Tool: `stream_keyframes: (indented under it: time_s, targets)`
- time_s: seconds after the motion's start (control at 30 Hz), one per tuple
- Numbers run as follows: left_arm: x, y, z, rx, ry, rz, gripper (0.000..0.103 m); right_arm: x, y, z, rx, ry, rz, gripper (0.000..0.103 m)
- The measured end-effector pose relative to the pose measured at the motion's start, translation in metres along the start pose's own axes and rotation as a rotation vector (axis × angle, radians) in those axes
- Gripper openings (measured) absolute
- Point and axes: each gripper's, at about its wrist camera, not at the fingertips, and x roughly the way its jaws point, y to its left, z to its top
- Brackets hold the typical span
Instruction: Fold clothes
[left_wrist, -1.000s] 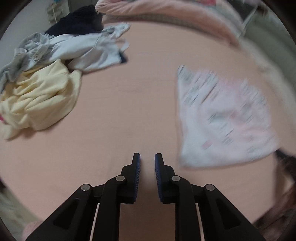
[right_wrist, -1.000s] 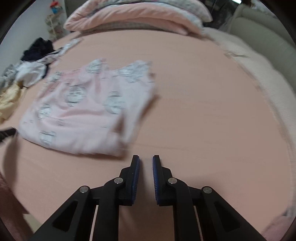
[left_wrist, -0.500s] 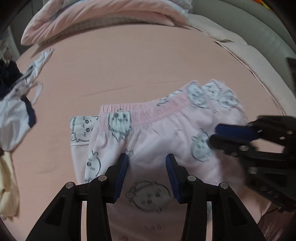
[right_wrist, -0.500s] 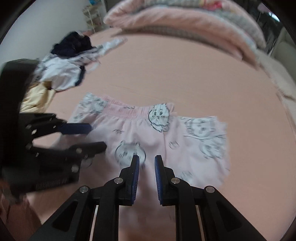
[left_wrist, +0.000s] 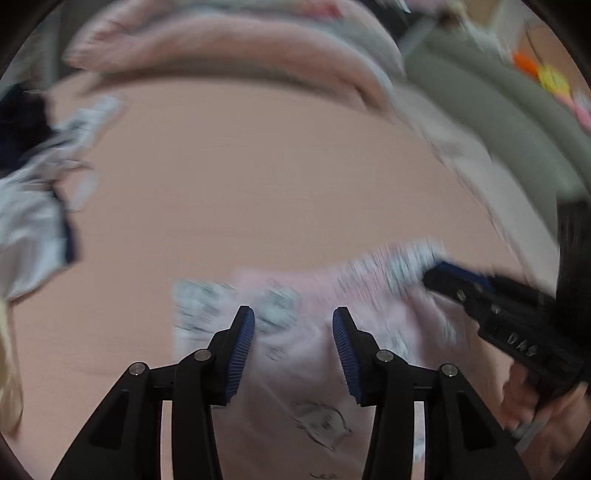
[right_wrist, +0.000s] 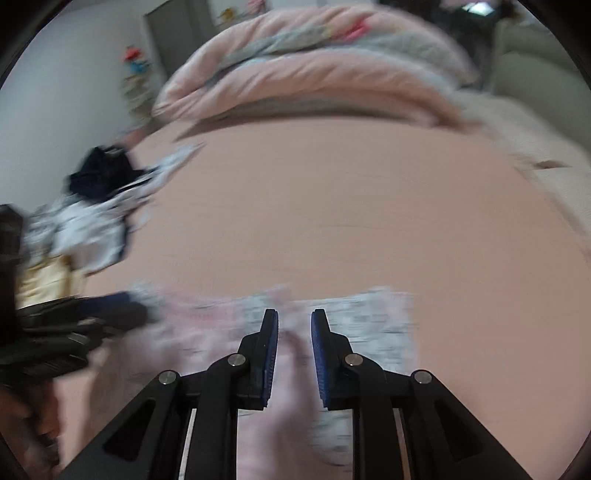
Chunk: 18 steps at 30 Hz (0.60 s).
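My left claw (left_wrist: 293, 325) hangs with its jaws wide apart over the pale pink cartoon-print shorts (left_wrist: 317, 354), nothing clamped. I judge it is lined up for the waistband edge. My right claw (right_wrist: 294, 328) is parted more narrowly, also over the shorts, gripping nothing. The shorts lie flat on the pink bed sheet (left_wrist: 258, 177); left of them sits the heap of unfolded clothes (right_wrist: 85, 229). No container is visible.

Pink printed garment (left_wrist: 314, 354), lower centre: soft matt cloth, blurred. Bed sheet (left_wrist: 258, 184): smooth matt peach fabric. Left gripper (left_wrist: 293, 332): matt black plastic, ribbed blue pads (left_wrist: 242, 350), silvery metal rivets. Duvet (right_wrist: 314, 74), top: plush quilted cloth. Clothes heap (right_wrist: 81, 229), left: crumpled matt fabric.
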Motion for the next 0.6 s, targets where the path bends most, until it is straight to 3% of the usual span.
stream_keyframes:
  time_s: [0.03, 0.1, 0.17, 0.23, 0.3, 0.37, 0.53, 0.6]
  targets:
    - [0.015, -0.007, -0.001, 0.037, 0.061, 0.04, 0.041, 0.01, 0.009, 0.001, -0.046, 0.039, 0.007, 0.019]
    - [0.028, -0.02, -0.002, 0.087, 0.066, 0.114, 0.042, 0.03, 0.025, 0.001, -0.129, 0.114, -0.003, 0.019]
    - [0.027, -0.016, 0.001, 0.049, 0.051, 0.101, 0.042, 0.047, 0.027, 0.004, -0.141, 0.155, -0.083, 0.017]
    - [0.013, -0.004, 0.001, -0.055, 0.025, 0.042, 0.042, 0.041, 0.022, 0.012, -0.089, 0.127, -0.079, 0.016]
    - [-0.006, -0.004, -0.01, -0.08, -0.005, 0.063, 0.042, 0.025, 0.024, 0.01, -0.079, 0.076, -0.09, 0.02]
    - [-0.019, -0.014, -0.031, -0.052, -0.022, 0.088, 0.043, 0.006, 0.028, 0.002, -0.091, 0.034, -0.1, 0.02]
    - [-0.003, -0.03, -0.076, 0.097, 0.024, 0.175, 0.044, 0.009, 0.029, -0.053, -0.193, 0.198, -0.146, 0.02]
    - [-0.003, -0.03, -0.086, 0.197, 0.023, 0.181, 0.047, -0.003, 0.024, -0.073, -0.282, 0.153, -0.175, 0.02]
